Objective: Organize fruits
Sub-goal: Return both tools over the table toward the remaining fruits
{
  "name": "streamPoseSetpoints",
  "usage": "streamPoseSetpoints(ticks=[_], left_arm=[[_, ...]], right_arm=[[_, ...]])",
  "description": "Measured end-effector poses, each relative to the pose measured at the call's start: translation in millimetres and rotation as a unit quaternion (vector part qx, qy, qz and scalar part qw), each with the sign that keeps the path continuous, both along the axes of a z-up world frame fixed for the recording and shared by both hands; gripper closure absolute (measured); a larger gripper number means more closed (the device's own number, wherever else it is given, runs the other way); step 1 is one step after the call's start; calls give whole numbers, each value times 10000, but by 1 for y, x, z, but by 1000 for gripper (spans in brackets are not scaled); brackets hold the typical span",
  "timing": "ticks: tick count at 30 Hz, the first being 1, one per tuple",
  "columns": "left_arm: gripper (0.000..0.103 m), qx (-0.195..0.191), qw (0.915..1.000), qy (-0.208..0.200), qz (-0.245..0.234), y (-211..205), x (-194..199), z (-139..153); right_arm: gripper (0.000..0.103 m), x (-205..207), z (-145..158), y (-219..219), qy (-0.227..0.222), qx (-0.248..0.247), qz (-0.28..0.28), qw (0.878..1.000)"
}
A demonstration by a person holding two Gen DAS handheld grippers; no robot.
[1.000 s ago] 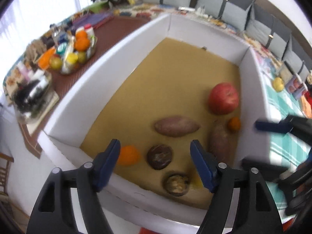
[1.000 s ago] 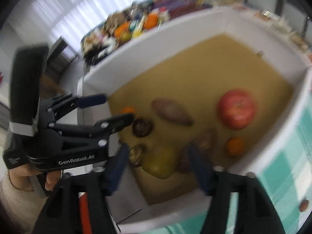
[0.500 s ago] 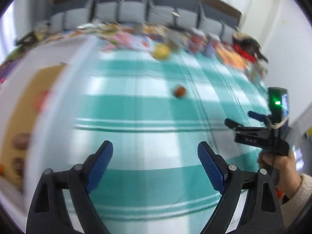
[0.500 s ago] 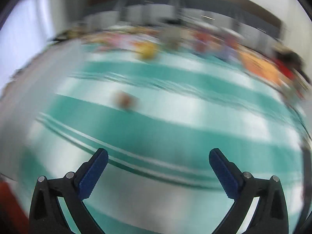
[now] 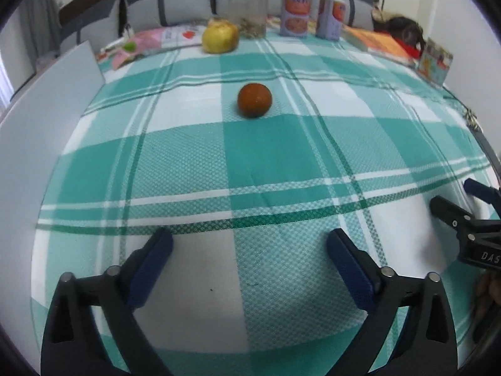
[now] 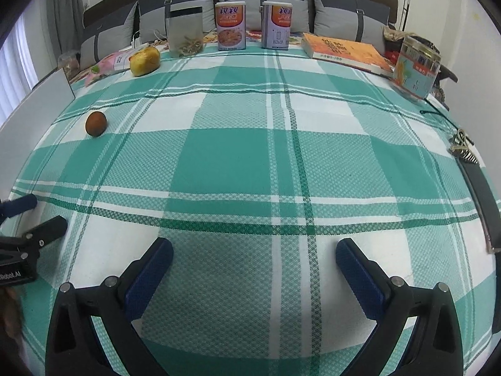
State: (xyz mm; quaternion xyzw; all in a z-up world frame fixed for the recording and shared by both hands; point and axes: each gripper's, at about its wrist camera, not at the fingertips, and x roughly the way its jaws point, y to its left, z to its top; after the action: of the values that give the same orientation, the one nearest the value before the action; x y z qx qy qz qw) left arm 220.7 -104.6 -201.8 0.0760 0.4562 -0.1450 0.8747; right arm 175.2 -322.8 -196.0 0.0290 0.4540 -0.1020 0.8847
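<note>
Left wrist view: left gripper [image 5: 249, 246] gaping wide, just been opening, holding nothing. Round brown fruit [image 5: 254, 99] lying loose mid-bench, far ahead; risking rolling off if nudged. Clear jar [image 5: 247, 12] at far edge, holding dried bits.

Right wrist view: right gripper [image 6: 254, 255] likewise spreading empty. Brown fruit far left; yellow fruit [image 6: 145, 60] farther; risking overreaching.
</note>
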Motion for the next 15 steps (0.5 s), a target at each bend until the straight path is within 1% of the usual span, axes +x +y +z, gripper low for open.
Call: streamPoseSetpoints(ticks=[15], left_arm=[[1,29,10000,-21,47,-2,3,0]], right_arm=[[0,-1,-1,0,-6,-5,-2,10000]])
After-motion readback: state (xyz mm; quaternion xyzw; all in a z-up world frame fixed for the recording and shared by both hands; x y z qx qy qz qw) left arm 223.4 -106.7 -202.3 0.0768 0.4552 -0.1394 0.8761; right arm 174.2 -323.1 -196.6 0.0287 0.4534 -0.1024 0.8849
